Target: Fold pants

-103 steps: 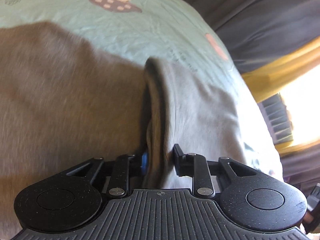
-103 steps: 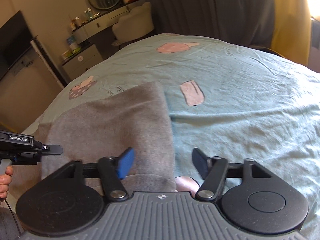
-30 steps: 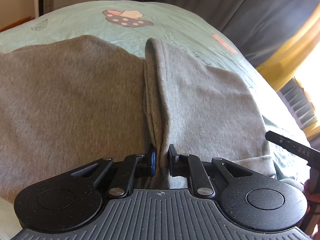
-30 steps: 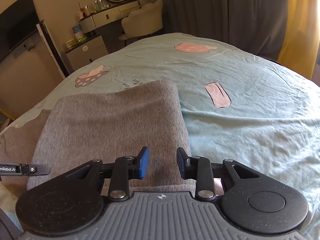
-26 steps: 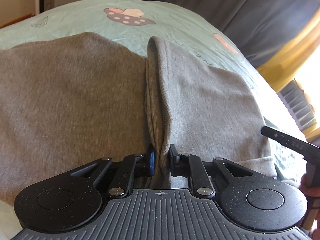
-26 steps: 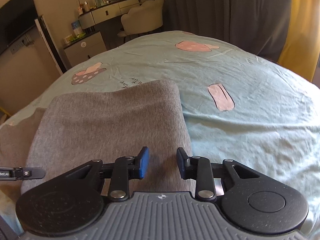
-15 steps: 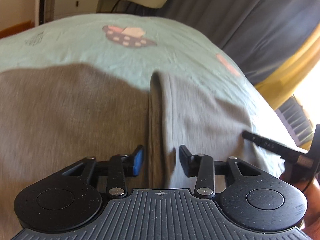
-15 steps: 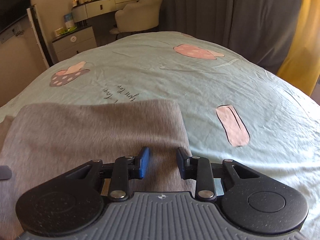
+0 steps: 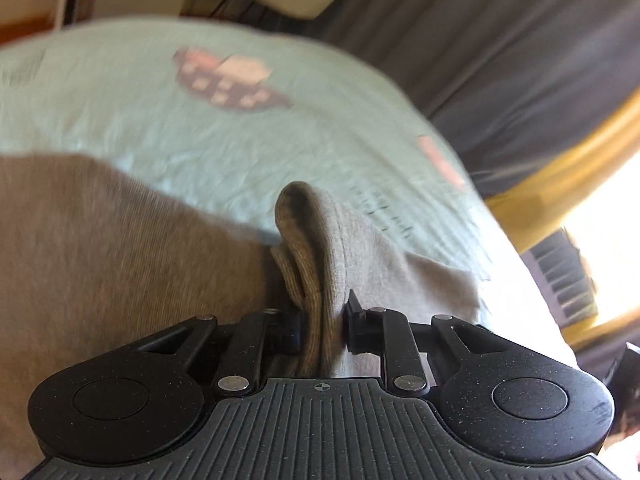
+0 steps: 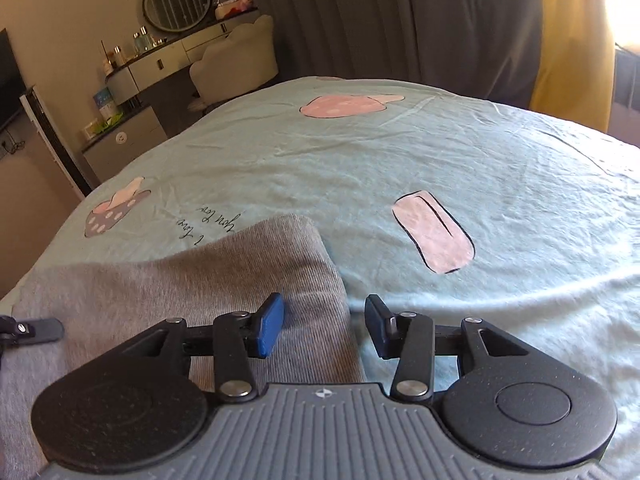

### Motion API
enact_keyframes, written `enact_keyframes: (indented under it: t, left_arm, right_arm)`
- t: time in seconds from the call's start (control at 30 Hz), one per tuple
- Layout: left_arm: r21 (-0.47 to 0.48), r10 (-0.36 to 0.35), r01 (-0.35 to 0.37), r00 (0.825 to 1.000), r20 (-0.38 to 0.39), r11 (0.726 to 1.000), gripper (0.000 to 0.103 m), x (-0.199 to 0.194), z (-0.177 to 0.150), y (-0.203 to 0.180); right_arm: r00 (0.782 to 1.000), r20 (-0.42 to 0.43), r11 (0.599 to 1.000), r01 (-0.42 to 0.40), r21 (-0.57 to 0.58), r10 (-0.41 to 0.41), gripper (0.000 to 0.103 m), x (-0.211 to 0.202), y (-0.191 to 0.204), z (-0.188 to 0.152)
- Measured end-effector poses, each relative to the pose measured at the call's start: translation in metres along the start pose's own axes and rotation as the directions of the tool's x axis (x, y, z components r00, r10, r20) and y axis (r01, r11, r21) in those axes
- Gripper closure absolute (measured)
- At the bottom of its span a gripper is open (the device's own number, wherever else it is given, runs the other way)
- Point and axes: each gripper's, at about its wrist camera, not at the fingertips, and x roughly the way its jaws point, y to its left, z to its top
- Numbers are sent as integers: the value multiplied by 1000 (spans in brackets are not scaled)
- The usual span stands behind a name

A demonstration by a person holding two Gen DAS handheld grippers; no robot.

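Here left tool (image 9: pixel 322 330) pinches pants (image 9: pixel 316 264); right tool (image 10: pixel 324 326) open; bedsheet (image 10: pixel 440 152) script unreadable.

We see grey ribbed pants (image 10: pixel 180 280) on a pale mint bedsheet (image 10: pixel 500 184) printed with pink popsicles, a dotted purple cupcake and black cursive script. Dark grey curtains (image 10: pixel 400 16) hang beside a mustard-yellow curtain (image 10: pixel 572 40). Our right gripper's fingertips (image 10: pixel 270 330) are blue.

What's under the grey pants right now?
The grey pants lie on a mint-green bedsheet with pink prints; sheet shows beyond the edges. What the cloth covers is hidden. The left gripper pinches a bunched edge; the right gripper is open over the pants' right edge.
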Motion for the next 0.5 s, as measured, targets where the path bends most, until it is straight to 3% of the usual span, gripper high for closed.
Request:
enact_keyframes:
  t: [0.13,0.27,0.33,0.5]
  left_arm:
    - [20,6,-6,1000,-8,1000,80,-9,6,1]
    - [42,124,-122,990,-68,992,76,-2,2,9]
    - [71,146,-140,987,-75,988,63,-7,-9,9]
    - [76,119,-113,989,-88,991,51,-30,-43,13]
  right_arm:
    - [1000,0,1000,2,-28,-2,60,-12,7,-6]
    - [1000,-12,997,23,-77,-24,59,-17,14,-10]
    - [1000,-16,997,14,-76,-16,59,-19,16,-12]
    - [1000,-11,995,25,-92,-26,56,-23,20,-16]
